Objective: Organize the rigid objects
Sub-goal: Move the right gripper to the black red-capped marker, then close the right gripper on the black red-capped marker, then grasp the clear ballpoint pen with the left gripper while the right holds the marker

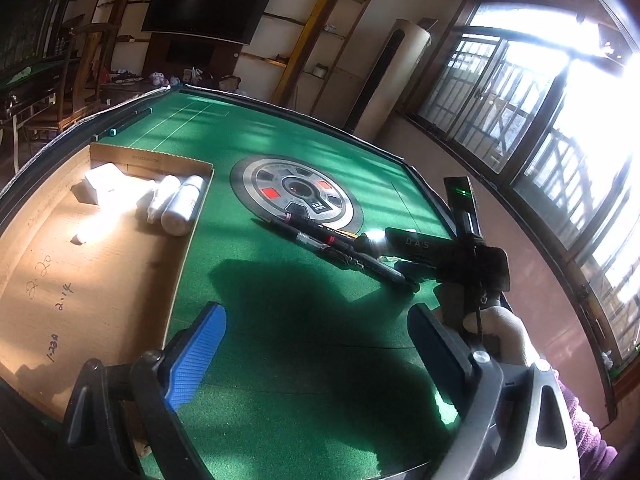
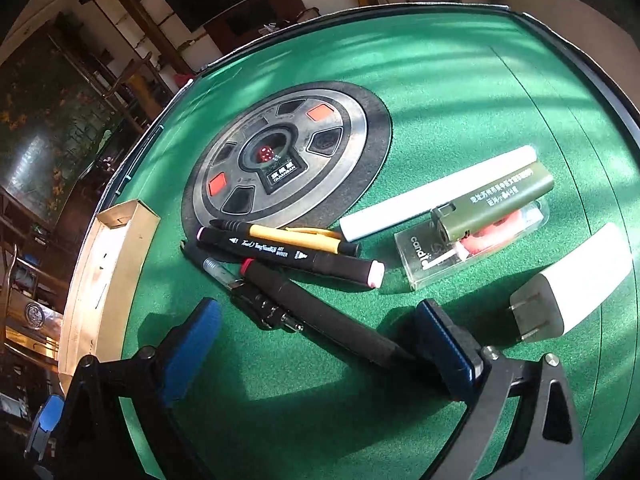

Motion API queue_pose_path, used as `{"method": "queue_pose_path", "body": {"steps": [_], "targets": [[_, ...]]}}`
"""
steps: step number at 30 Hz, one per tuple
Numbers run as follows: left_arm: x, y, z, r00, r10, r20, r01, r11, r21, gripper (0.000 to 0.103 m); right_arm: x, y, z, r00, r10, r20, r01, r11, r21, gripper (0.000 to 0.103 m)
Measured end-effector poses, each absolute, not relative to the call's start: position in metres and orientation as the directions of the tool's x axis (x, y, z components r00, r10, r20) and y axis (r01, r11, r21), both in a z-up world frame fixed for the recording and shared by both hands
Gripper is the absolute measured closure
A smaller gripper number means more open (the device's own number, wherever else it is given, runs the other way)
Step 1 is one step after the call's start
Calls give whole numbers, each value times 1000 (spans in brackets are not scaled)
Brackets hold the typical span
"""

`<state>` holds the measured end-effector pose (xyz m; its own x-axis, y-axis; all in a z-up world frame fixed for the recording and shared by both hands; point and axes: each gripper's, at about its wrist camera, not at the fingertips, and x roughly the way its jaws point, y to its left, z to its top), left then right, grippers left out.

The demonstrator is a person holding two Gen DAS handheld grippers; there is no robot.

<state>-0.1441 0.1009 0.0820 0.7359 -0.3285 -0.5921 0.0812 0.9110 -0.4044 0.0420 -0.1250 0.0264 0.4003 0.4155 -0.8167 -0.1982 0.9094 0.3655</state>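
Observation:
Several pens lie in a loose pile on the green felt: a yellow pen [image 2: 296,235], a black art marker [image 2: 288,255], a clear pen [image 2: 222,276] and a long black pen [image 2: 328,320]. My right gripper [image 2: 320,318] is open and low over the felt, its blue pads on either side of the long black pen. Right of the pile are a white tube [image 2: 436,192], an olive green lighter [image 2: 500,198], a clear box [image 2: 440,256] and a white charger plug [image 2: 572,288]. My left gripper [image 1: 316,320] hangs open and empty above the felt, short of the pens [image 1: 340,248].
A cardboard tray [image 1: 92,288] at the left holds a white box [image 1: 102,182], two bottles [image 1: 180,208] and a small white piece [image 1: 80,238]. A round dice panel [image 1: 296,196] sits mid-table. A gloved hand [image 1: 508,336] holds the right gripper's body [image 1: 472,264].

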Motion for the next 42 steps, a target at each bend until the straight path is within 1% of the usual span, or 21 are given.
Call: {"method": "queue_pose_path", "body": {"steps": [4, 8, 10, 11, 12, 13, 15, 16, 17, 19, 22, 24, 26, 30, 34, 36, 37, 38, 39, 40, 42], "targets": [[-139, 106, 78, 730, -330, -599, 66, 906, -418, 9, 13, -116, 26, 322, 502, -802, -269, 861, 431, 5], [-137, 104, 73, 721, -337, -606, 66, 903, -424, 9, -15, -104, 28, 278, 504, -818, -356, 845, 399, 7], [-137, 103, 73, 719, -337, -607, 67, 904, -422, 9, -23, -100, 32, 348, 412, -842, -359, 888, 286, 8], [-137, 103, 73, 719, -336, -608, 67, 905, -420, 9, -24, -99, 33, 391, 349, -852, -348, 913, 215, 13], [-136, 102, 74, 718, -336, -609, 66, 905, -421, 9, -23, -98, 32, 414, 303, -858, -335, 928, 166, 25], [-135, 102, 75, 714, -342, -611, 67, 902, -426, 9, -21, -99, 29, 429, 269, -862, -317, 939, 136, 34], [-128, 102, 78, 701, -356, -618, 69, 896, -438, 9, -18, -101, 28, 475, 215, -853, -285, 955, 82, 70], [-124, 101, 80, 692, -363, -624, 71, 895, -441, 9, -16, -101, 27, 482, 211, -851, -280, 957, 78, 77], [-117, 99, 81, 679, -374, -632, 74, 891, -447, 9, -13, -106, 26, 497, 204, -843, -262, 962, 79, 85], [-101, 96, 82, 652, -379, -657, 57, 888, -457, 9, -12, -116, 25, 520, 216, -826, -223, 968, 113, 87], [-72, 89, 81, 632, -361, -685, 24, 893, -449, 9, -12, -135, 22, 539, 281, -794, -197, 959, 206, 88], [-49, 77, 77, 623, -300, -722, 1, 924, -383, 9, -11, -145, 23, 540, 294, -789, -179, 956, 233, 87], [-26, 65, 67, 604, -272, -749, -13, 936, -351, 9, -10, -150, 22, 546, 302, -781, -169, 953, 250, 87], [18, 45, 45, 559, -173, -811, -67, 965, -252, 9, -8, -152, 23, 546, 320, -775, -168, 947, 272, 87], [44, 22, 28, 546, -35, -837, -57, 995, -79, 9, -7, -151, 23, 544, 328, -772, -173, 945, 279, 85], [45, 15, 17, 531, 11, -847, -24, 1000, -2, 10, -7, -153, 23, 542, 336, -770, -170, 941, 291, 80], [42, 16, 12, 524, 14, -851, -7, 1000, 12, 14, -7, -154, 23, 545, 336, -768, -166, 941, 294, 78], [38, 18, 8, 515, -15, -857, 23, 1000, -4, 34, -7, -154, 23, 548, 333, -768, -162, 942, 293, 74], [31, 22, 10, 535, -27, -844, 45, 999, -3, 49, -8, -155, 24, 550, 331, -766, -162, 943, 291, 73], [24, 26, 11, 537, -46, -842, 66, 998, -13, 69, -8, -154, 24, 550, 332, -766, -163, 943, 291, 72], [10, 41, 13, 518, -86, -851, 74, 996, -56, 79, -9, -153, 24, 551, 328, -767, -166, 944, 284, 69]]}}
